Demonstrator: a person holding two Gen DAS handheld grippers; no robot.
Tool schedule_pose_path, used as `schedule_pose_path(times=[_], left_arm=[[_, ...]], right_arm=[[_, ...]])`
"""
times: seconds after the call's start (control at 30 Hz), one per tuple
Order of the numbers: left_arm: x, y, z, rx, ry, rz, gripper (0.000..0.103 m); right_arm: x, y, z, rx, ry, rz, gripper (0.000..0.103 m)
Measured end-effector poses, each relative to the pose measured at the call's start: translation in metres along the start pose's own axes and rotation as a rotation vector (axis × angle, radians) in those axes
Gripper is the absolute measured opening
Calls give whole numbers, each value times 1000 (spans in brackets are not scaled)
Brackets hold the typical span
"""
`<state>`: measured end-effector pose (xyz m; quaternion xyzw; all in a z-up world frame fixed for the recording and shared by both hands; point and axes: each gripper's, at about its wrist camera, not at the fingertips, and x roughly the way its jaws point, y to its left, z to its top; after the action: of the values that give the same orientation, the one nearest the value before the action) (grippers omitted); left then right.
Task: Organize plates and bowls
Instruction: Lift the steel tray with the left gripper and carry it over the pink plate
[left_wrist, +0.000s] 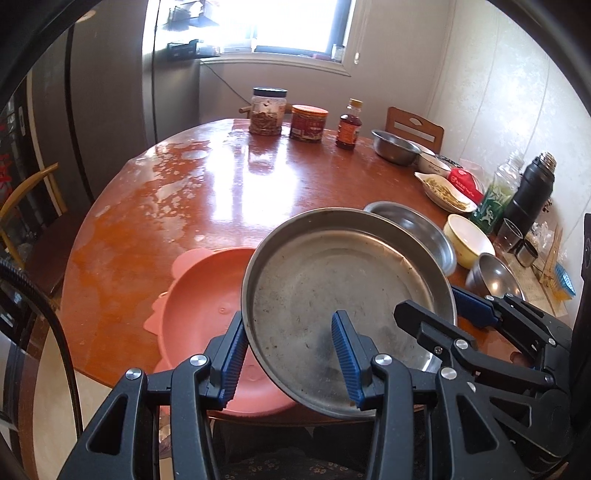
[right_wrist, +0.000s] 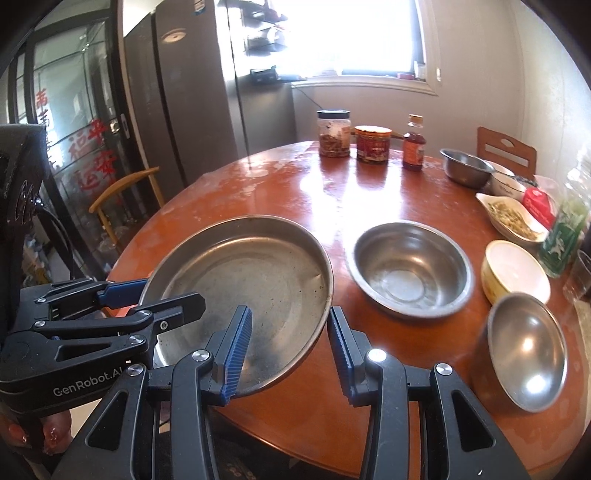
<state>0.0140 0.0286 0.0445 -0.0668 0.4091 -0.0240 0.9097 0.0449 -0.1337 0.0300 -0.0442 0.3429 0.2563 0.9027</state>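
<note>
My left claw (left_wrist: 291, 354) and right claw (right_wrist: 290, 347) each straddle the steel plate's (left_wrist: 332, 291) near rim, jaws gaping. Beneath lies the pink plate (left_wrist: 207, 291); beyond my right claw, a steel bowl (right_wrist: 410, 269).
</note>
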Motion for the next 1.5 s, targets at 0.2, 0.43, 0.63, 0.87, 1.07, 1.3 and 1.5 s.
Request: schedule_pose_path(times=[0.2,0.43,0.63,0.87,1.07,1.3,1.5], left_arm=[[-4,29,-1,-51,-8,43,45],[-2,55,-2,-87,2,79,45],[3,67,-4,-108,21,93,45],[13,72,-5,-114,48,105,45],[23,75,-5,-117,69,107,45],[26,75,-4,-110,69,110,45],[27,75,-3,-111,73,99,45]], right_arm=[[17,22,10,-42,13,47,44],[39,40,18,-72,43,92,44],[55,50,20,-90,74,114,44],[70,52,17,-87,109,130,44],[80,49,14,-79,137,137,44],[86,48,13,-82,144,134,43],[83,49,12,-94,137,117,43]])
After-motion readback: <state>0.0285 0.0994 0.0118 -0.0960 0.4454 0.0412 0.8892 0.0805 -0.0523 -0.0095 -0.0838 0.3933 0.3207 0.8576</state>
